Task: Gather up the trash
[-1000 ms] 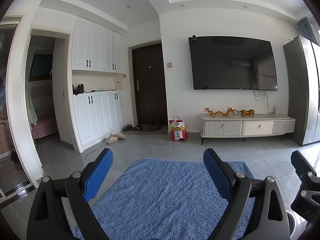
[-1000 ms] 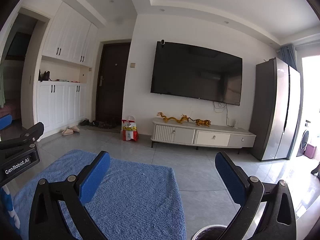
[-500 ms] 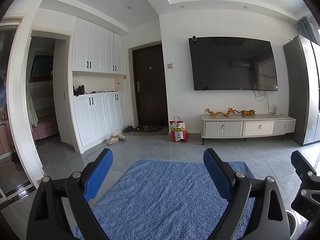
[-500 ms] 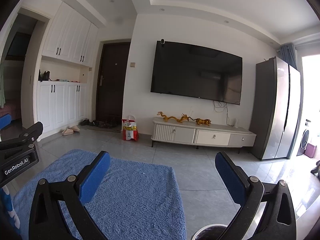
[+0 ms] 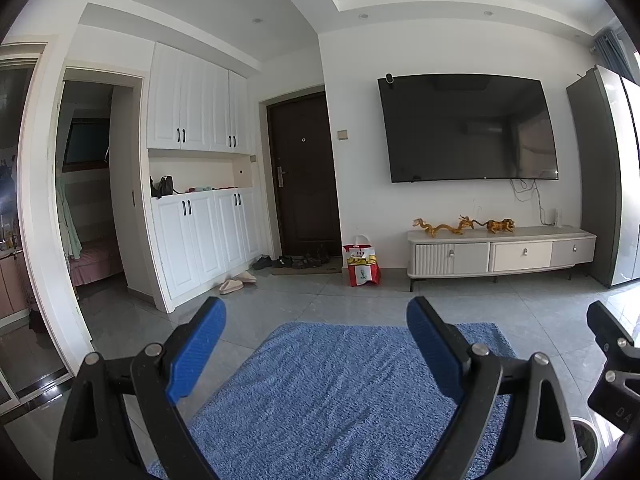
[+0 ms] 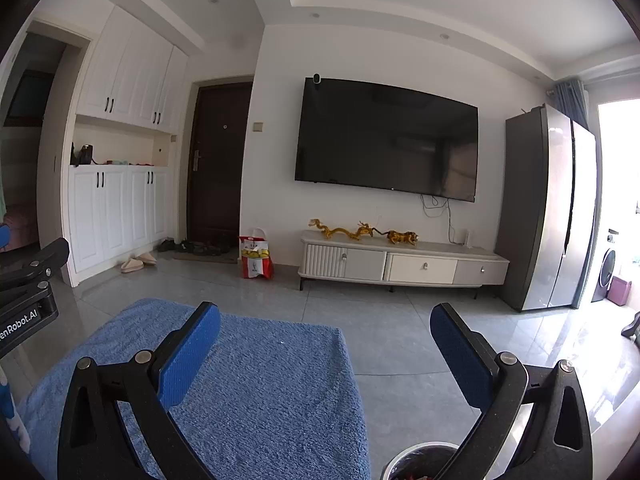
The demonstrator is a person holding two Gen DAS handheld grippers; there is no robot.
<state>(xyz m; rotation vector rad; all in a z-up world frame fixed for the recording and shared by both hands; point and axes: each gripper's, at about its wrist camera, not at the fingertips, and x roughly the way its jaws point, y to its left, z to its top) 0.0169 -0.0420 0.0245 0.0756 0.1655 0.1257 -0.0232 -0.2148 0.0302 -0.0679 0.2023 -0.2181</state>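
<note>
My left gripper (image 5: 316, 344) is held open above a blue rug (image 5: 340, 396), with nothing between its blue pads. My right gripper (image 6: 326, 346) is open too and empty, over the right edge of the same blue rug (image 6: 256, 392). A round white-rimmed bin (image 6: 420, 462) with a dark inside sits just below the right gripper; the bin's rim (image 5: 585, 440) also shows at the lower right of the left wrist view. A red and white paper bag (image 5: 362, 267) stands on the floor by the dark door; the same bag (image 6: 256, 260) appears in the right wrist view.
A low white TV cabinet (image 6: 400, 266) with golden figurines stands under a wall TV (image 6: 386, 144). A tall grey fridge (image 6: 548, 212) is at the right. White cupboards (image 5: 200, 192), slippers (image 5: 236, 282) and shoes (image 5: 296, 261) line the left wall by the door. Grey tile floor (image 6: 400, 332) lies beyond the rug.
</note>
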